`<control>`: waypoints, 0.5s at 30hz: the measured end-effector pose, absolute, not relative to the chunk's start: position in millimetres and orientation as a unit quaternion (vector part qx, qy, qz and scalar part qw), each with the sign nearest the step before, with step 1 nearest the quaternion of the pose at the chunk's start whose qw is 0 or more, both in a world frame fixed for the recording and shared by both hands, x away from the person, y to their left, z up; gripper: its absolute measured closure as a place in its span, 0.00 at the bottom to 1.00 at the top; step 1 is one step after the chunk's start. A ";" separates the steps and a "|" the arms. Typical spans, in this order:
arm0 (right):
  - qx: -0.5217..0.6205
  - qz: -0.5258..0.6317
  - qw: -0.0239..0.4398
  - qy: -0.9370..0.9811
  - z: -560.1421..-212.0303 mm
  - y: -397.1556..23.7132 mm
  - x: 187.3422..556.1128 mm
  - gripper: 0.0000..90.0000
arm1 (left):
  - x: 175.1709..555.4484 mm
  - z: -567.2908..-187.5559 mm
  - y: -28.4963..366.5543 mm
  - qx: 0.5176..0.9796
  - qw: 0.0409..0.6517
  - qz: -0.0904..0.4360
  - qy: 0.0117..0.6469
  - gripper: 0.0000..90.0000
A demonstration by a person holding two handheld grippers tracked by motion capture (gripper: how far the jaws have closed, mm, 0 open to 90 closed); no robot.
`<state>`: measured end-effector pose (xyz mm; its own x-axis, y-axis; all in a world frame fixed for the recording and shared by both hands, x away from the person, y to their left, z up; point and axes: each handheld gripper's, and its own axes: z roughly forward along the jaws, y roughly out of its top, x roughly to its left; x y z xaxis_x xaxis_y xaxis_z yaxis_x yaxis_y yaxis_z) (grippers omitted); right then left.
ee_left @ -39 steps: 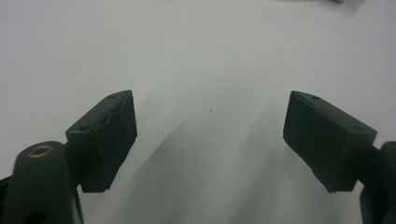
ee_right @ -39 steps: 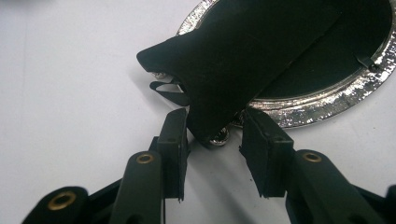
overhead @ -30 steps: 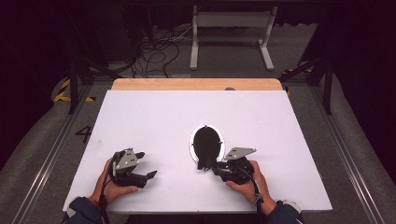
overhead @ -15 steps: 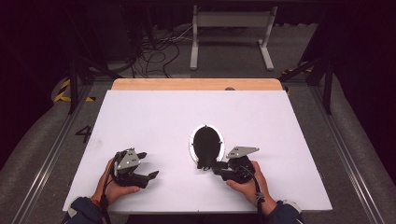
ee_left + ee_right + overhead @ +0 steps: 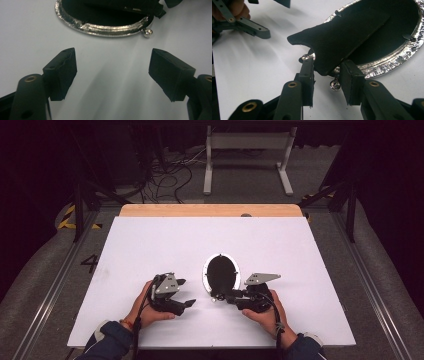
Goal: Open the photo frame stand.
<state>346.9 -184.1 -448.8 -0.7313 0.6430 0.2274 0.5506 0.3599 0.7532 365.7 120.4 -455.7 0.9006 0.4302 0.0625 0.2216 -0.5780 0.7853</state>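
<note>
Purse (image 5: pixel 220 274) lies open near table (image 5: pixel 150 240) front edge, middle; right gripper (image 5: pixel 327 72) jaws pinching black flap at clasp end, likely steadying it; left gripper (image 5: pixel 112 72) jaws spread, empty, just been closing slightly, facing frame (image 5: pixel 100 26), probably for second hold

You are working at a white table top (image 5: pixel 150 245) with a strip of bare wood (image 5: pixel 210 210) along its far edge. Beyond it lies grey floor (image 5: pixel 250 185) with loose black cables (image 5: pixel 165 175) and a white metal stand (image 5: pixel 247 150), the room behind dark
</note>
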 end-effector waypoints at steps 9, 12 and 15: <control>0.380 0.458 0.002 0.804 -448.6 -188.1 355.1 0.64 | 366.4 -456.2 110.9 0.884 0.415 0.122 0.179 0.26; 0.391 0.461 -0.038 0.796 -454.1 -189.2 365.2 0.63 | 367.7 -456.9 113.7 0.884 0.412 0.124 0.185 0.24; 0.397 0.466 -0.065 0.788 -457.0 -191.7 370.6 0.60 | 367.4 -457.5 113.9 0.885 0.410 0.125 0.183 0.24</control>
